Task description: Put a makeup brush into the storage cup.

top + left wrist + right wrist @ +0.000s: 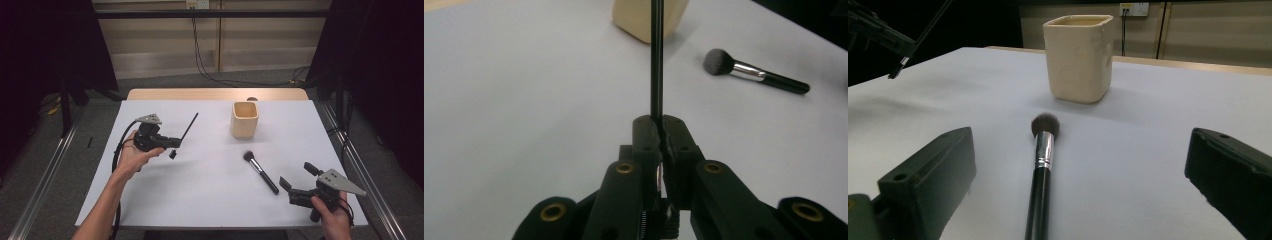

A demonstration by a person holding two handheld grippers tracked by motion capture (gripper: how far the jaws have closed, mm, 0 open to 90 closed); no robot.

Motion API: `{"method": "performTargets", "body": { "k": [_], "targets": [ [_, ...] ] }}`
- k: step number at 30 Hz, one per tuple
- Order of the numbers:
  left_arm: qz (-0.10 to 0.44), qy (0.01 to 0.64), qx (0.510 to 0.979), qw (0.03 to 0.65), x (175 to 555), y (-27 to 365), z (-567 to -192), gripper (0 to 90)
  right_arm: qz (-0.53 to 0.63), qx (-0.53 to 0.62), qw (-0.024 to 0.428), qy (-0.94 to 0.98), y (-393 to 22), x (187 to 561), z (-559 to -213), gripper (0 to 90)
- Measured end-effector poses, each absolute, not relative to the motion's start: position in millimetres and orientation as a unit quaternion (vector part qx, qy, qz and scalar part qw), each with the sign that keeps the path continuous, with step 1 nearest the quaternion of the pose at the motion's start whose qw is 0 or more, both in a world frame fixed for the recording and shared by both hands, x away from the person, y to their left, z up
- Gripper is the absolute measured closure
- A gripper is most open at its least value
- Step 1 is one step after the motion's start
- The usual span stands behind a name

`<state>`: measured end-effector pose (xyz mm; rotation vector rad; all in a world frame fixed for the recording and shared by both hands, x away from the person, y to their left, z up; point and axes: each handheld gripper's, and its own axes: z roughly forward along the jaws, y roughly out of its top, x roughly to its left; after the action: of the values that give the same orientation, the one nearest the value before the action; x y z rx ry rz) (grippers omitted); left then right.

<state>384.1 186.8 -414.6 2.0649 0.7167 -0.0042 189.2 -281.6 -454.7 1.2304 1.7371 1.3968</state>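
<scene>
My left gripper (pixel 175 142) (pixel 661 122) hovers over the left half of the white table, shut on a thin black rod (pixel 190 126) (pixel 655 60) that sticks up and away from its jaws toward the beige square cup (pixel 245 120) (pixel 649 17) (pixel 1079 57). A black-handled makeup brush (pixel 261 172) (pixel 754 72) (pixel 1040 165) lies flat in front of the cup, bristles pointing at it. My right gripper (pixel 295 174) (pixel 1077 137) sits low at the near right, open, with its jaws on either side of the brush's handle end and nothing between the pads.
The white table top (pixel 210 200) has a wooden strip along its far edge (pixel 215 94). Metal rails run along the floor on both sides. Cables hang down the back wall. In the right gripper view the left gripper (pixel 878 32) shows at the top left.
</scene>
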Motion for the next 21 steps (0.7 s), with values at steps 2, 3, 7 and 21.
{"method": "performTargets", "body": {
  "k": [2,3,7,21],
  "targets": [
    [0.004,0.290,0.836,0.467,380,189,-413,85.7,0.524,0.465,0.294,0.650,-281,189,-455,0.0],
    [0.007,0.291,0.832,0.473,375,190,-412,85.8,0.525,0.466,0.294,0.649,-281,189,-455,0.0],
    [0.010,0.283,0.826,0.487,362,190,-407,85.7,0.528,0.466,0.295,0.646,-280,189,-454,0.0],
    [-0.002,0.280,0.811,0.514,324,192,-409,85.7,0.553,0.456,0.273,0.642,-272,191,-450,0.0]
  ]
}}
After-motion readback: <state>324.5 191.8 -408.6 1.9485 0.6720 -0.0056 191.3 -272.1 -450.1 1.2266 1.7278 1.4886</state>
